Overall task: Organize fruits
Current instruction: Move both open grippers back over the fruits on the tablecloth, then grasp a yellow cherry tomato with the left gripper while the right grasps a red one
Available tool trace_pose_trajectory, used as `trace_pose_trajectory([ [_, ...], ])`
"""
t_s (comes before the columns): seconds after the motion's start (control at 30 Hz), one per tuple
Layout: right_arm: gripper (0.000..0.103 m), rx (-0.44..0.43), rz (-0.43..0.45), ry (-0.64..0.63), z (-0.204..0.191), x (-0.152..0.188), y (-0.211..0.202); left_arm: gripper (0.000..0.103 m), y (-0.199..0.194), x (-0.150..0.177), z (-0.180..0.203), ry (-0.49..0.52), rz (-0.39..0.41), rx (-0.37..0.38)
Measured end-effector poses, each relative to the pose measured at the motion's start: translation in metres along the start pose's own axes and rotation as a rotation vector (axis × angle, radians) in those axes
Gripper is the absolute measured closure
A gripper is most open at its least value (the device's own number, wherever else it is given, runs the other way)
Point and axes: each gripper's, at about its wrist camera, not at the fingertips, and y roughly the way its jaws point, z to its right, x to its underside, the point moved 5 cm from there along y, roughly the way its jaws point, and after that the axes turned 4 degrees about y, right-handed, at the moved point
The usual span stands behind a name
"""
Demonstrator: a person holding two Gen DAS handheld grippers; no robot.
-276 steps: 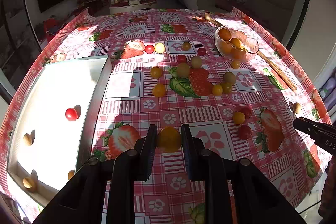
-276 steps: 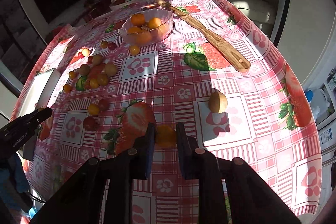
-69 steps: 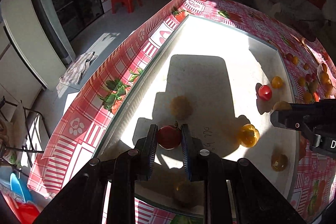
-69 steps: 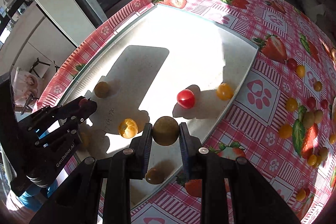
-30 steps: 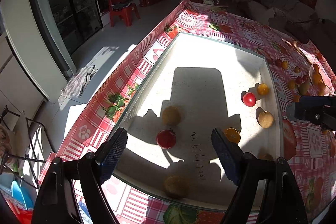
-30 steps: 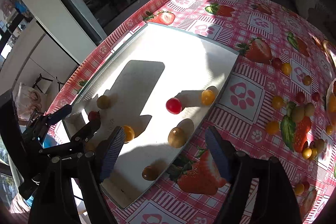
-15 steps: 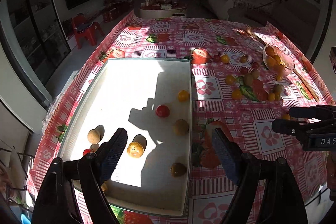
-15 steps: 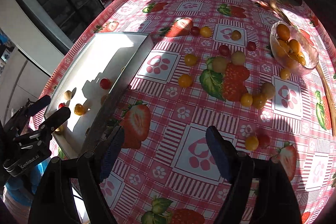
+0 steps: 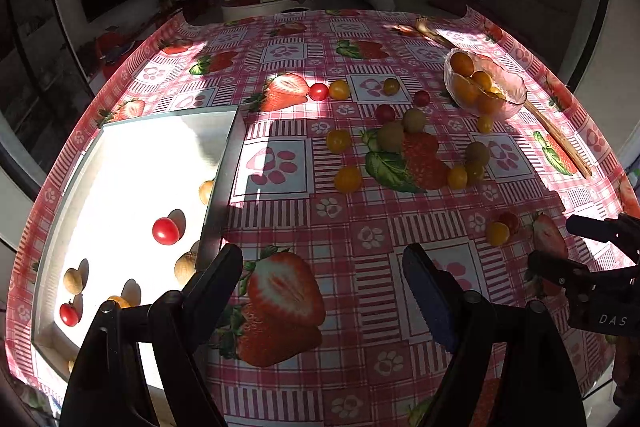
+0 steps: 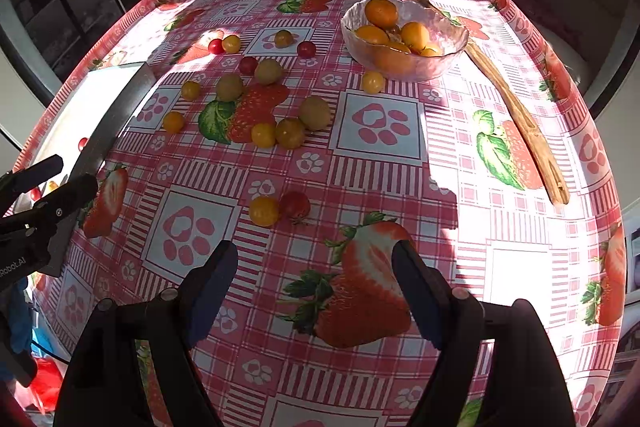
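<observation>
Fruits (image 10: 264, 210) dot the tablecloth; left tongs (image 9: 322, 273) and right tongs (image 10: 314, 269) spread, empty.

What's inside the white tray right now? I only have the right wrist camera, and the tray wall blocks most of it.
Observer: The left wrist view shows several fruits in the tray. A red tomato sits mid-tray, and a second red one is near the closest corner.
Operator: Any pale ones in there?
Observer: Yes, three tan fruits. One tan fruit rests against the tray wall.
Operator: Is the left gripper carrying anything?
Observer: No. The left gripper is wide open with nothing between its fingers.
</observation>
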Motion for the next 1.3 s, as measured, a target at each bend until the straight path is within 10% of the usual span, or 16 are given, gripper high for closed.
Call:
trace_pose_trajectory([
  [0.67,0.043,0.038,0.029,-0.1,-0.013,-0.013,0.031,0.022,0.071,-0.032,0.01,0.031,-0.042,-0.048],
  [0.97,0.079,0.012,0.024,-0.114,-0.026,-0.023,0.035,0.079,0.073,-0.039,0.016,0.026,-0.038,0.032],
  [1.3,0.083,-0.076,0.011,-0.021,-0.014,-0.019,0.027,0.08,0.043,-0.025,0.013,0.023,-0.016,0.067],
])
